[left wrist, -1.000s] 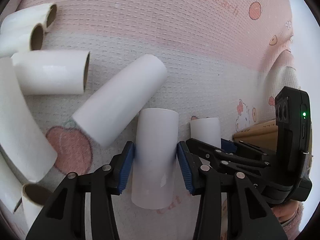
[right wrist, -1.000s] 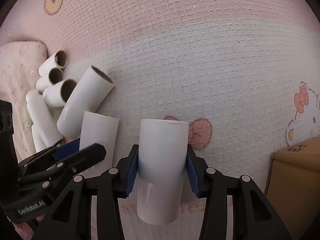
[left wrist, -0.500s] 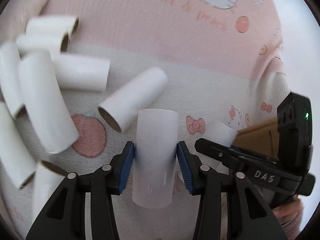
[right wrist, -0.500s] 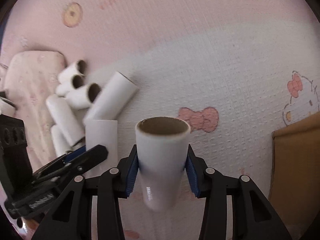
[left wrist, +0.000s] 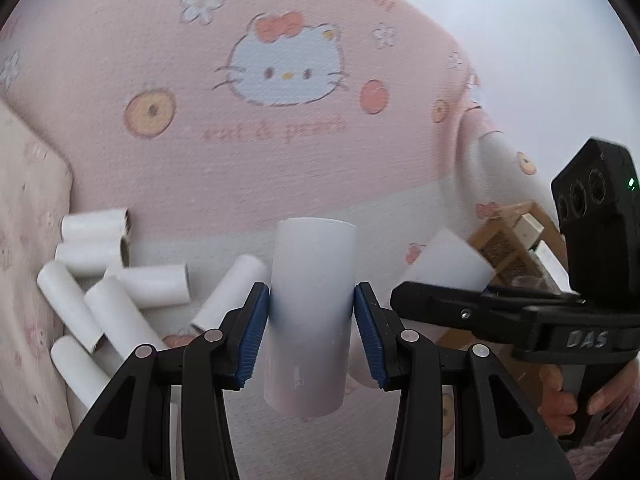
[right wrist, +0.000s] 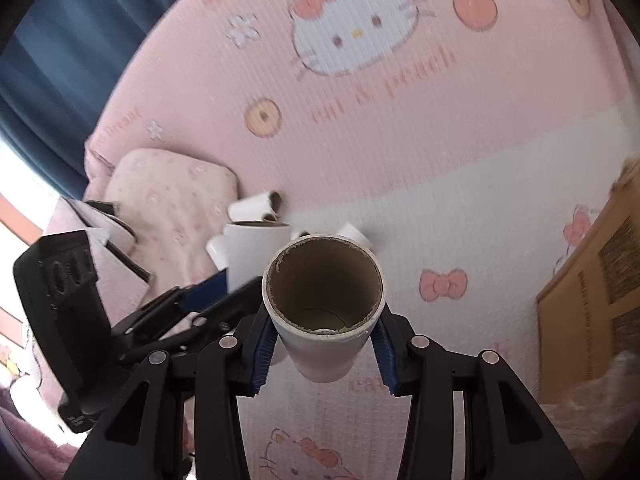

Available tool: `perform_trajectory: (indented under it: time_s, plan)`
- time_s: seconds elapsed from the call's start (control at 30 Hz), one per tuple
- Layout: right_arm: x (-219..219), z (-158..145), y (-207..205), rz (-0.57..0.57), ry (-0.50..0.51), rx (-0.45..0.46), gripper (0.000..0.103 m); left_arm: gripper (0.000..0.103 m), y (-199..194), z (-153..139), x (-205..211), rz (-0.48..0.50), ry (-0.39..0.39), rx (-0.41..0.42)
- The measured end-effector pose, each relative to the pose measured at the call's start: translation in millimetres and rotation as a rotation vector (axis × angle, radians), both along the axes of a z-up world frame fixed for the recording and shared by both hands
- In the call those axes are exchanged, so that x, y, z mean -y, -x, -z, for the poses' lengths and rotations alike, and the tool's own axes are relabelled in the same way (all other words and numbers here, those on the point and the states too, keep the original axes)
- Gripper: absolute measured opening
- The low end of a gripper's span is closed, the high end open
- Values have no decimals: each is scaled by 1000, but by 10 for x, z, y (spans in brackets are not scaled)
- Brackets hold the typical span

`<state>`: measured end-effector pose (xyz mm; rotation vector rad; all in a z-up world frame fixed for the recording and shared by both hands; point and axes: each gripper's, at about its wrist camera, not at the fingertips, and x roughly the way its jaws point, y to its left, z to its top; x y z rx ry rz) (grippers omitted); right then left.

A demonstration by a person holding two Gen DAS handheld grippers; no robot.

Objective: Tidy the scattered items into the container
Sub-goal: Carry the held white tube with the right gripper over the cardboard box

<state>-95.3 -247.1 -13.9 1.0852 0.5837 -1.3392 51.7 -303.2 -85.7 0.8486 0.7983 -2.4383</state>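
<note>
On bed | pink cat-print blanket (left wrist: 168,168) | dark blue curtain (right wrist: 72,60) behind

White tubes (left wrist: 120,288), pink-and-white cat-print blanket (left wrist: 280,140), brown box (right wrist: 592,304), black tongs (left wrist: 312,320) with blue pads (left wrist: 252,332).

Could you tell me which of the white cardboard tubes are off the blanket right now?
Two: the tube in the left gripper and the tube in the right gripper. The loose tubes lie on the blanket.

Both wrist views angled down, close, sharing pink blanket (left wrist: 280,168)
</note>
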Motion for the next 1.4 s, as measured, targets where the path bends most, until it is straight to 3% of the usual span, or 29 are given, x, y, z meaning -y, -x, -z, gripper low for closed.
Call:
perform_trajectory:
  time_s: [0.13,0.2,0.47,1.03,1.23,1.4]
  plan:
    - [-115,-312,65,-21,94,83,41,48,38,-144,-97,2,84,19]
    - [-167,-451,94,-22,134,101,41,48,18,-234,-134,15,89,-1]
    - [-277,-603,171,20,186,163,41,47,57,-418,-334,52,-3,-101]
    - [-905,-1111,707,183,271,119,41,47,668,-694,-1039,269,103,-156]
    - [-1027,-1268,951,222,298,51,41,47,784,-859,-1199,376,101,-192]
    - [-1039,-1269,1119,236,288,57,41,47,980,-851,-1353,415,103,-161]
